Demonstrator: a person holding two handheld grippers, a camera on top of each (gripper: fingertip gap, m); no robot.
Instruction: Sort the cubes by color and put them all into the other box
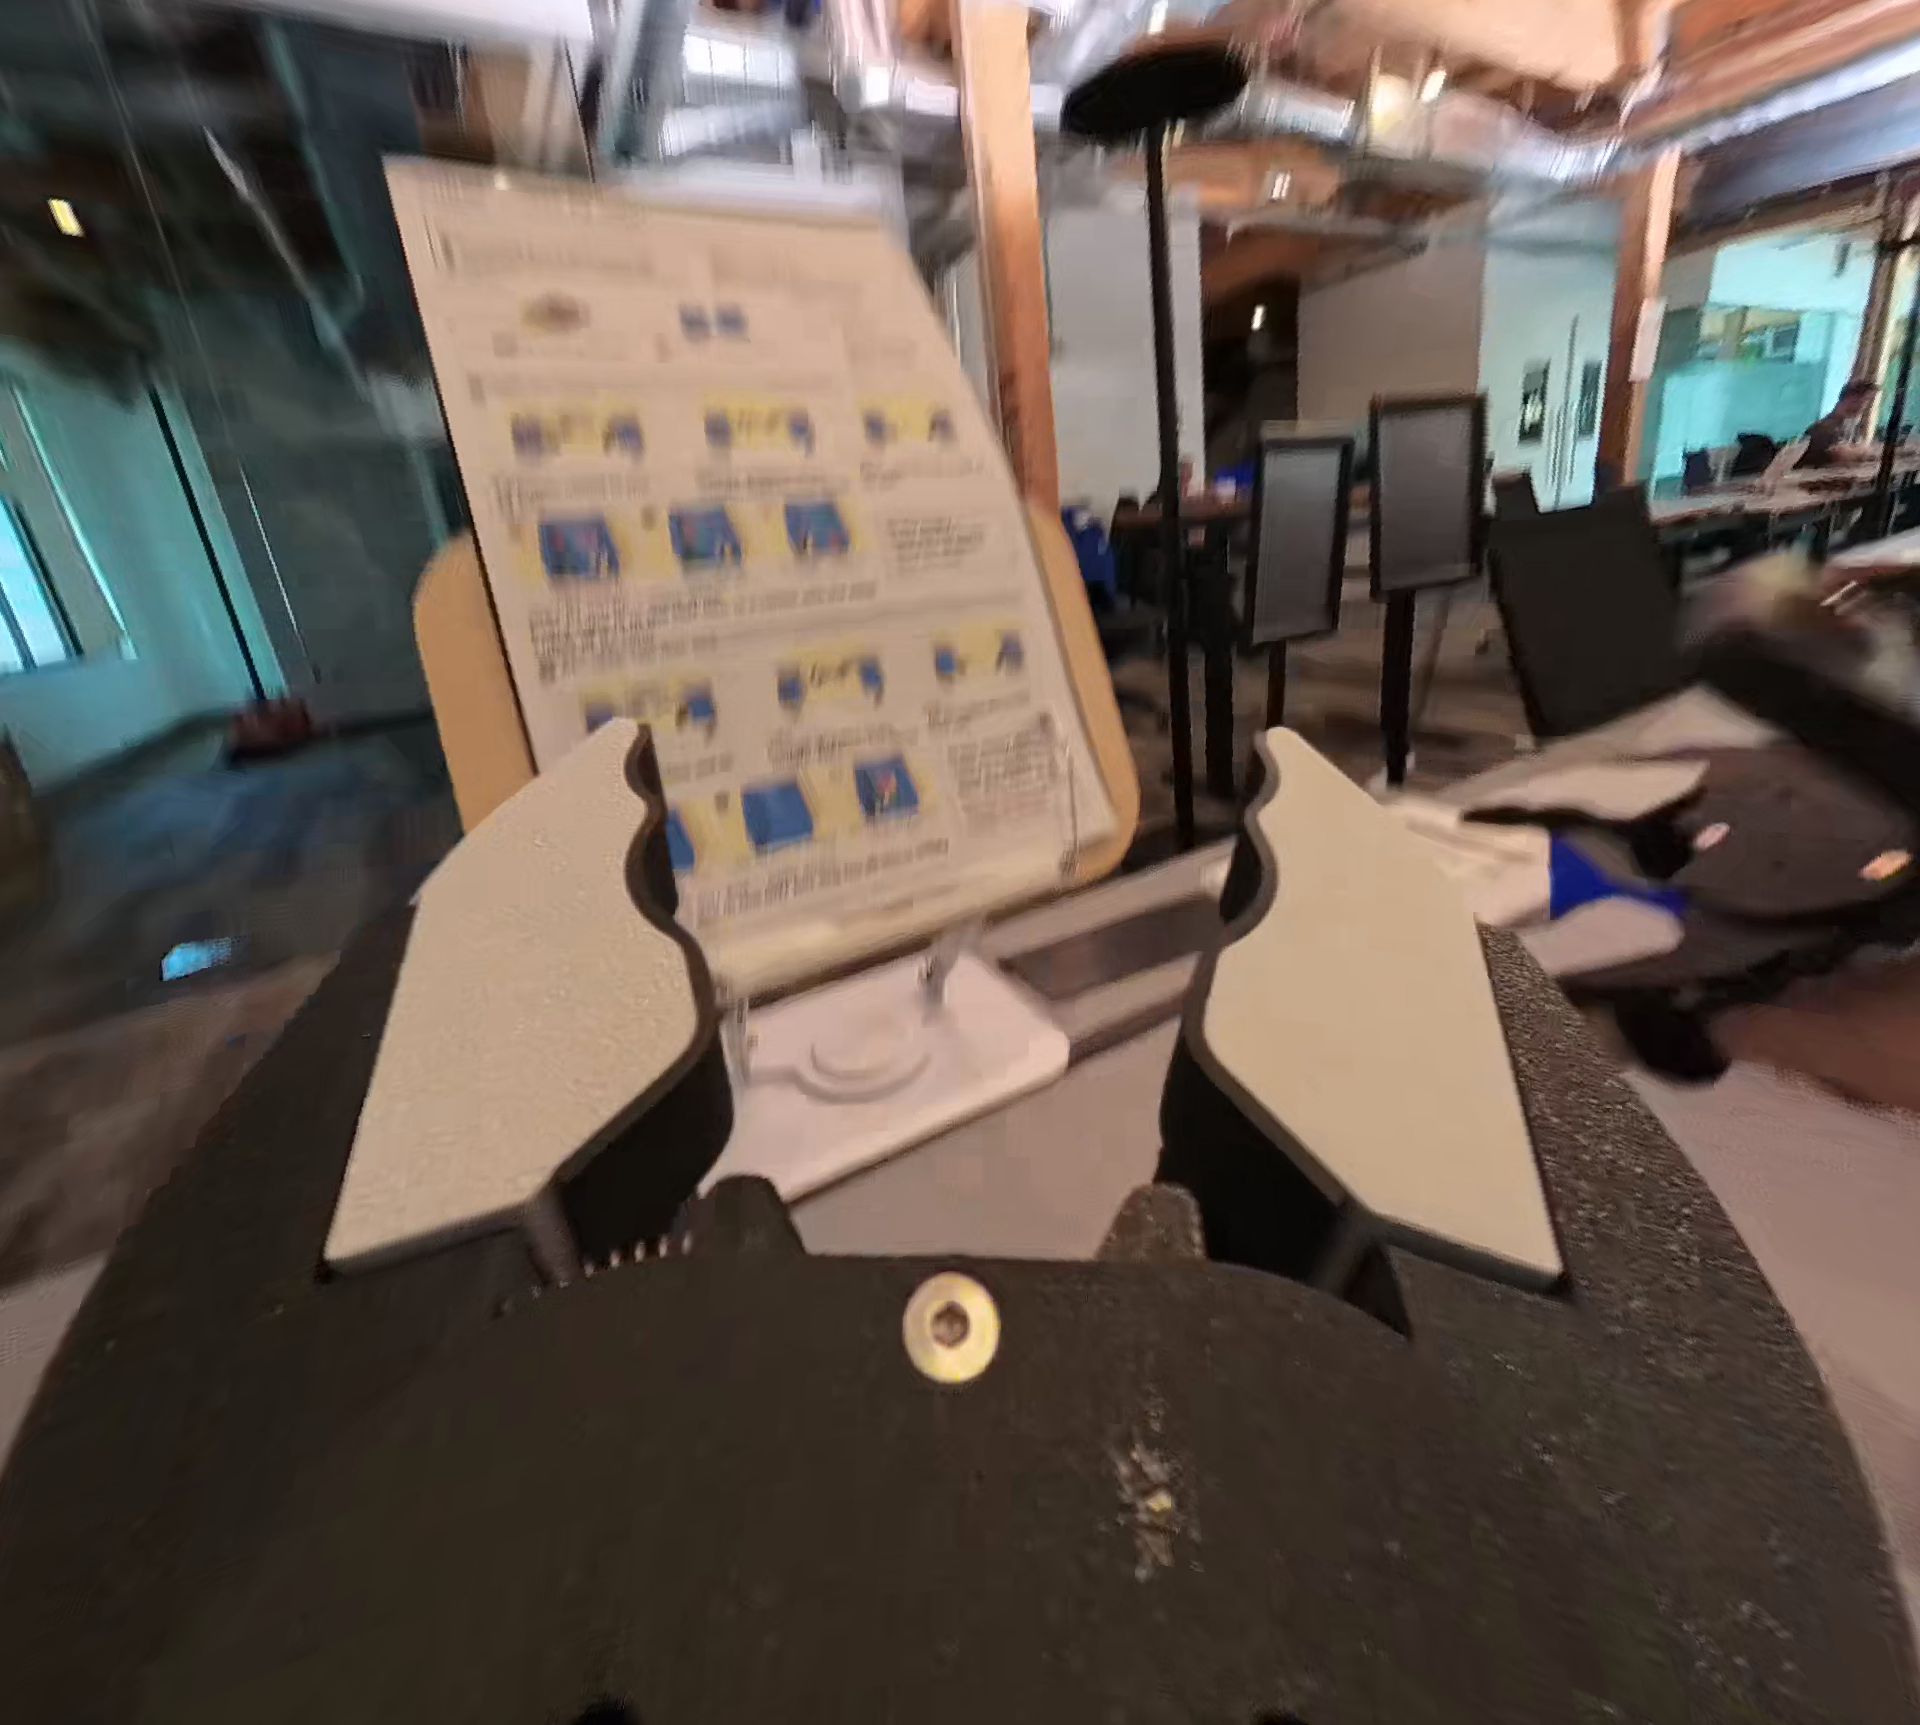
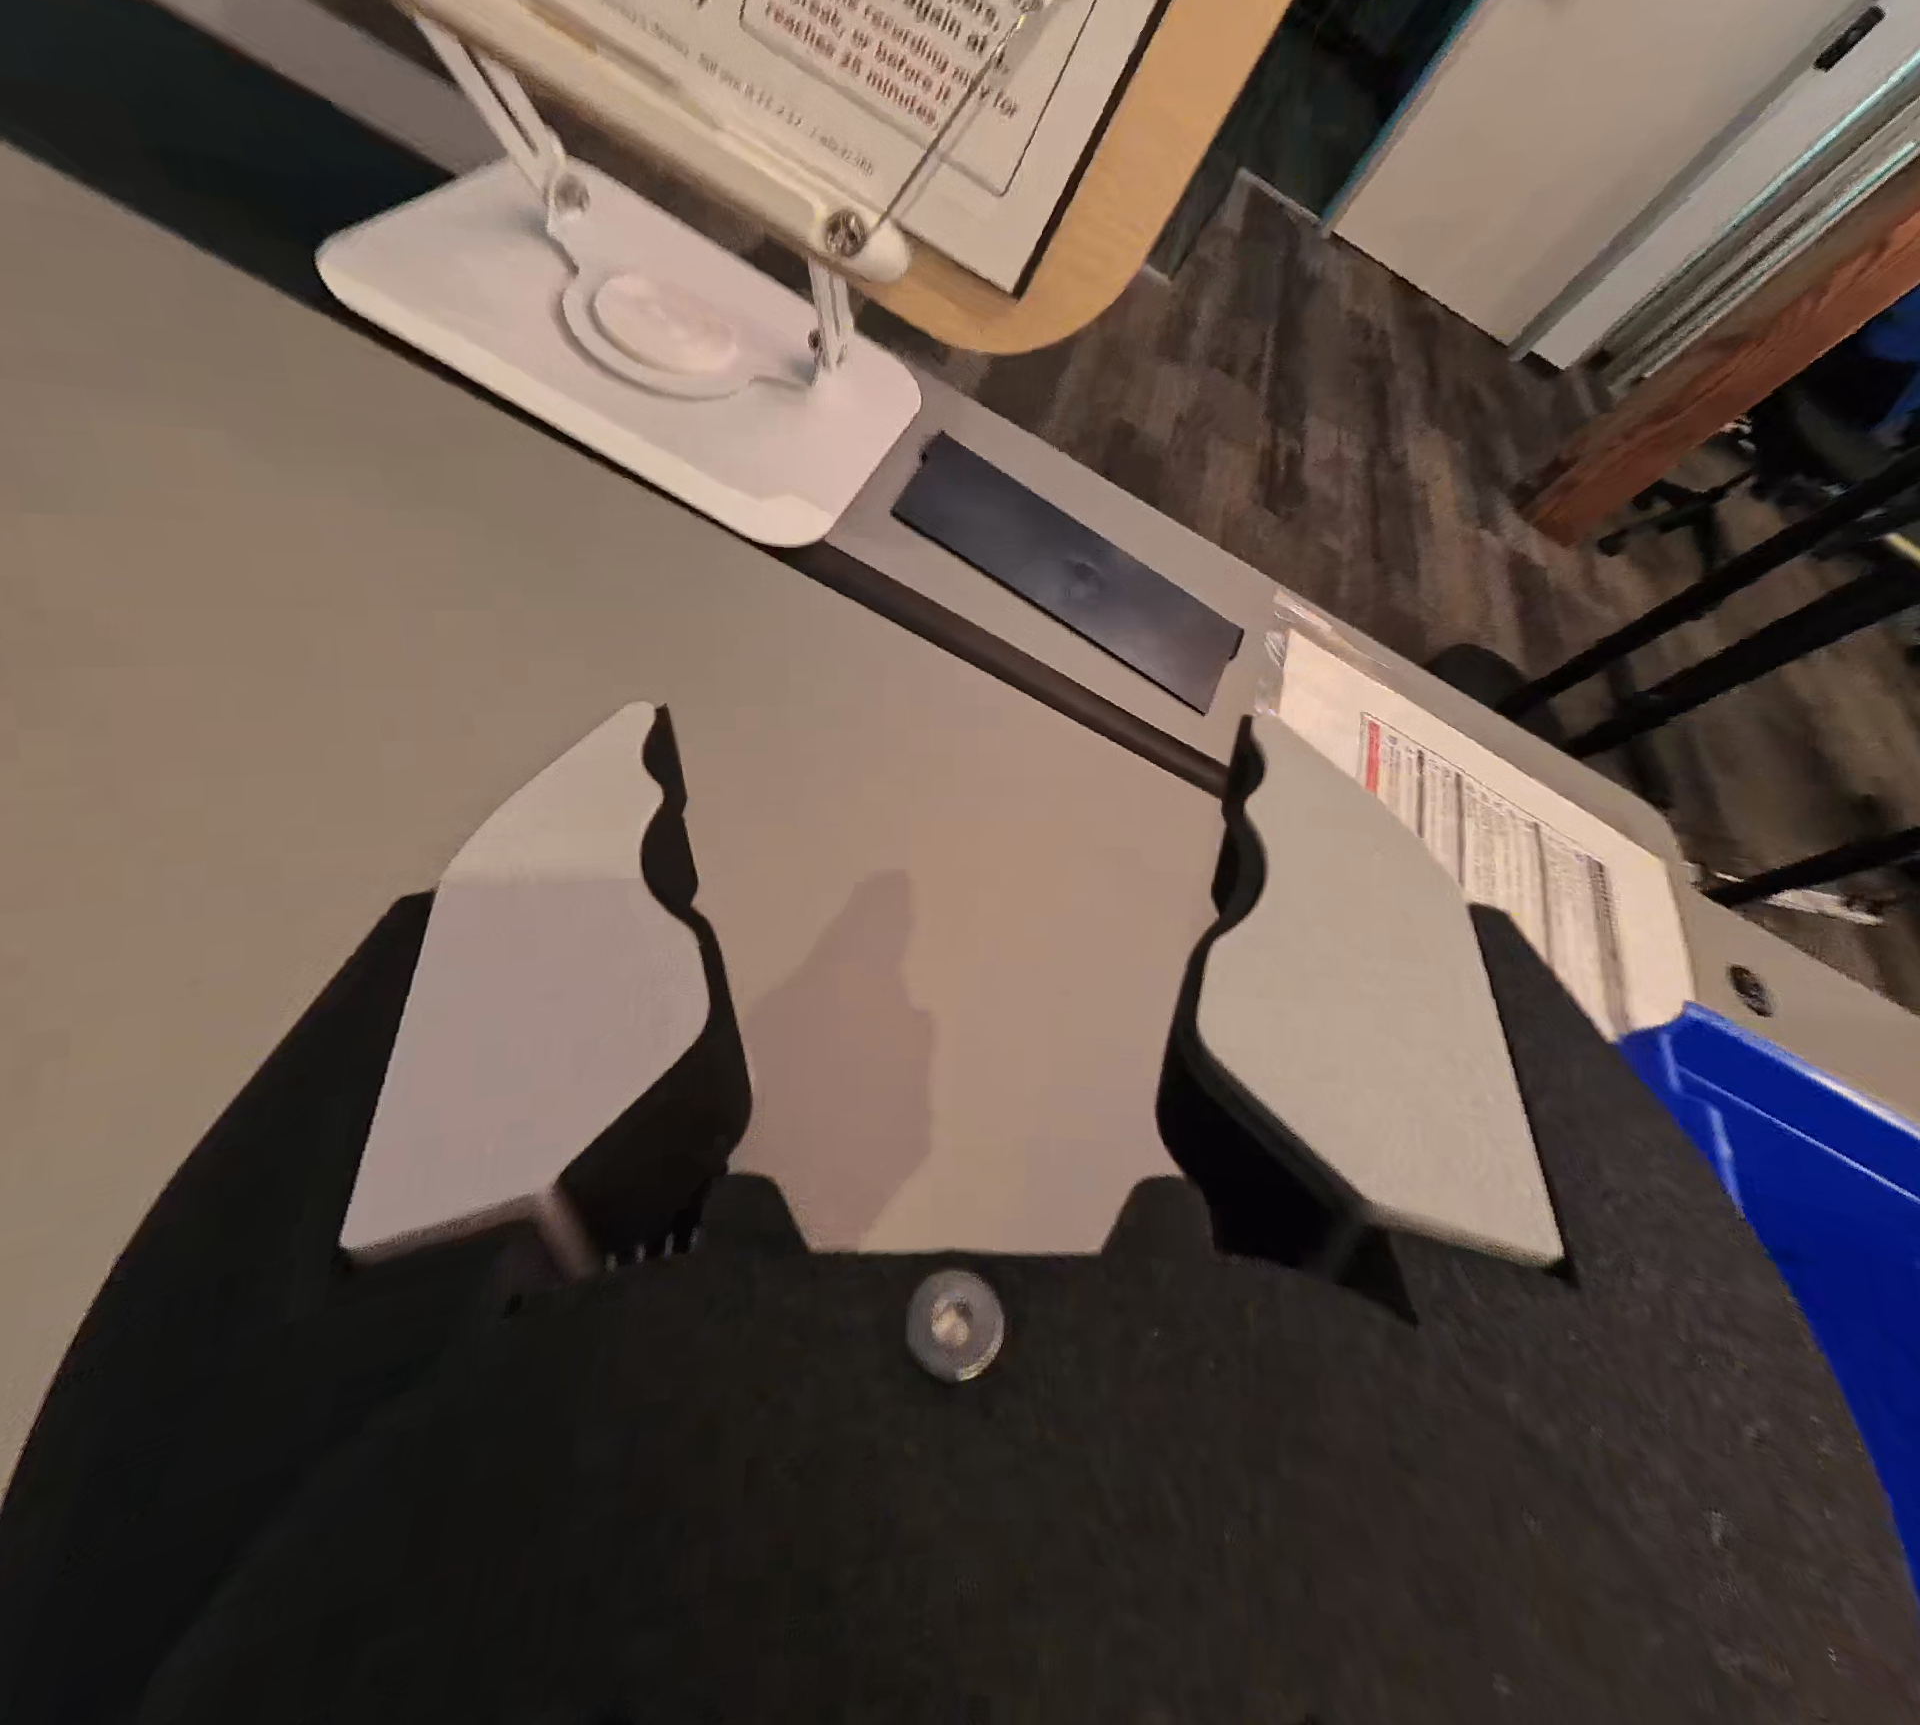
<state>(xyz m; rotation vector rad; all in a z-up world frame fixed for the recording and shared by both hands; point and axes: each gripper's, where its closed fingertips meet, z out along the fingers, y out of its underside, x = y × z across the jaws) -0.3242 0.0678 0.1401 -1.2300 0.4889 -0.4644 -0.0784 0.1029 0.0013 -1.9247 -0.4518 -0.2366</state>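
Hovering above the grey tabletop point(image 2: 260, 688), the right gripper point(image 2: 951, 740) has its grey-faced fingers spread wide with nothing between them, only bare table under the gap. Just off its right finger, at the frame edge, sits the blue plastic box point(image 2: 1797, 1145), only one corner visible; contents hidden, no cubes seen in either view. Ahead and left of this gripper stands a white metal stand point(image 2: 623, 366) holding a printed instruction sheet on a light wooden board point(image 2: 1174, 148). Ahead-right, a laminated white paper chart point(image 2: 1496, 844) lies flat near the table edge, with a dark rectangular slot point(image 2: 1060, 574) between it and the stand.

The left gripper point(image 1: 951, 761) is also wide open and empty, raised and pointing at the same instruction sheet point(image 1: 748, 553), the view motion-blurred. Off to its right, the other gripper point(image 1: 1621, 802) shows, blurred, with a bit of blue point(image 1: 1590, 875) beneath it.
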